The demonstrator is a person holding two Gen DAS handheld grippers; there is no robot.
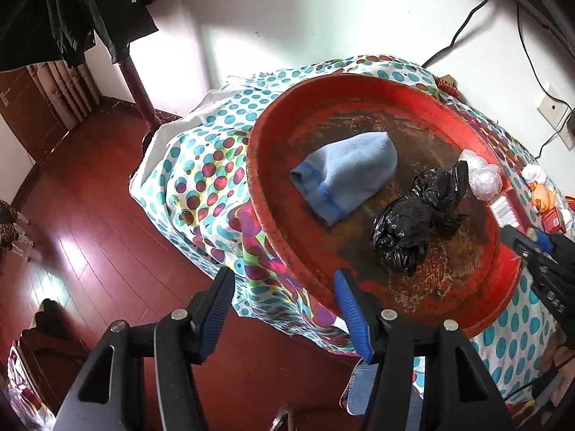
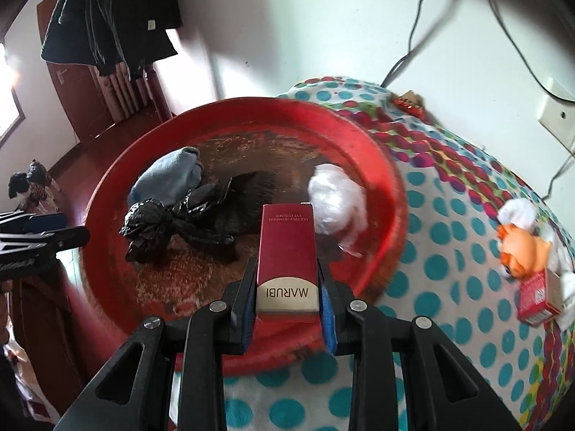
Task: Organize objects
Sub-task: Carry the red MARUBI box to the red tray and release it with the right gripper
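Observation:
A big worn red basin (image 1: 359, 89) (image 2: 107, 194) sits on a polka-dot covered table. In it lie a light blue cloth (image 1: 345, 176) (image 2: 169, 176), a crumpled black plastic bag (image 1: 409, 222) (image 2: 172, 219) and a white plastic bag (image 1: 483, 176) (image 2: 337, 201). My right gripper (image 2: 287, 287) is shut on a dark red MARUBI box (image 2: 287, 251), held over the basin's near rim; the box also shows in the left wrist view (image 1: 506, 208). My left gripper (image 1: 284, 309) is open and empty beside the basin's left rim, over the table edge.
An orange and white toy (image 2: 521, 248) (image 1: 541, 194) and a small red carton (image 2: 539, 301) lie on the dotted cloth (image 2: 449, 215) right of the basin. Red wooden floor (image 1: 90, 215) lies left. Cables and a wall socket (image 2: 557, 111) are behind. Dark clothes (image 1: 72, 10) hang at the back left.

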